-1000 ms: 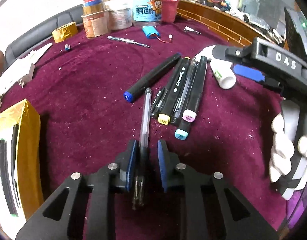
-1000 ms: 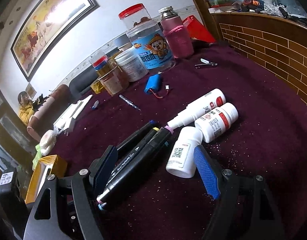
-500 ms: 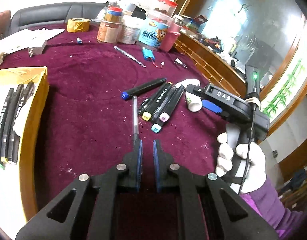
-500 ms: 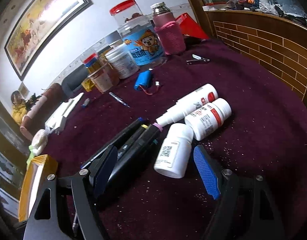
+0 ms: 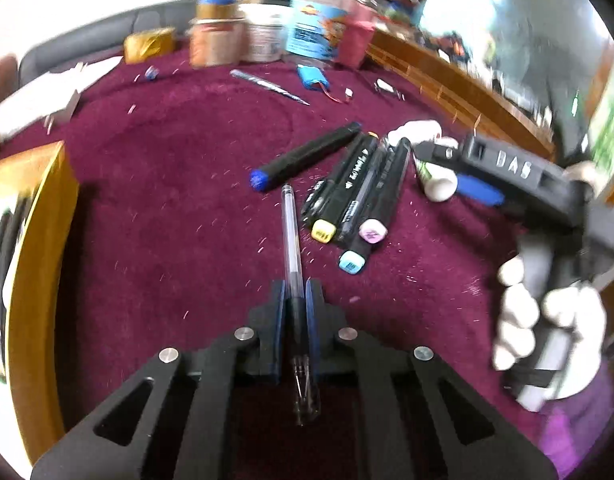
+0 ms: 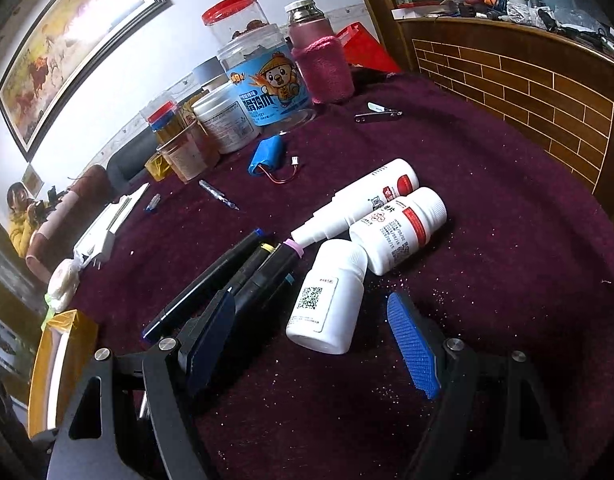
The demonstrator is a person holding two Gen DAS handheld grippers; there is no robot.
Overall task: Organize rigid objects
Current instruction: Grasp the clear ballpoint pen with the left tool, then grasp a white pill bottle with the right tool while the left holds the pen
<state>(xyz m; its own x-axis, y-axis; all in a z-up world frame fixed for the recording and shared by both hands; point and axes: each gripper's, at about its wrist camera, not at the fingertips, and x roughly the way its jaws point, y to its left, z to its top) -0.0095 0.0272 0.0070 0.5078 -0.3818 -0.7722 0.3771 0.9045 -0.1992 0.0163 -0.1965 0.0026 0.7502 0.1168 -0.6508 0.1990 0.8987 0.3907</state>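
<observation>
Left wrist view: left gripper (image 5: 295,294) is clenched on the clear pen (image 5: 289,232). The pen's dark grip section sits between the blue pads, its clear barrel runs out ahead over the maroon cloth (image 5: 167,208), and its tip end pokes back behind the pads. Landmark = the marker cluster (image 5: 359,196): 4 or so black markers side by side w/ yellow, pink and light-blue caps, pen just left of it. 1 blue-capped marker (image 5: 307,156) lies angled just up-left of the cluster. Yellow box (image 5: 31,240) is well left of it, dark pens inside, count unclear. Right gripper (image 5: 463,182) is just right of the cluster, held by a white-gloved hand (image 5: 547,320).

Right wrist view: right gripper (image 6: 311,320) stands wide apart, grasping nothing. 1 white bottle (image 6: 327,300) lies between the fingers, touching neither pad. 2 more white bottles (image 6: 399,228) lie just beyond it, red-banded; 3 in all. Marker cluster sits by the left finger (image 6: 211,328).
</observation>
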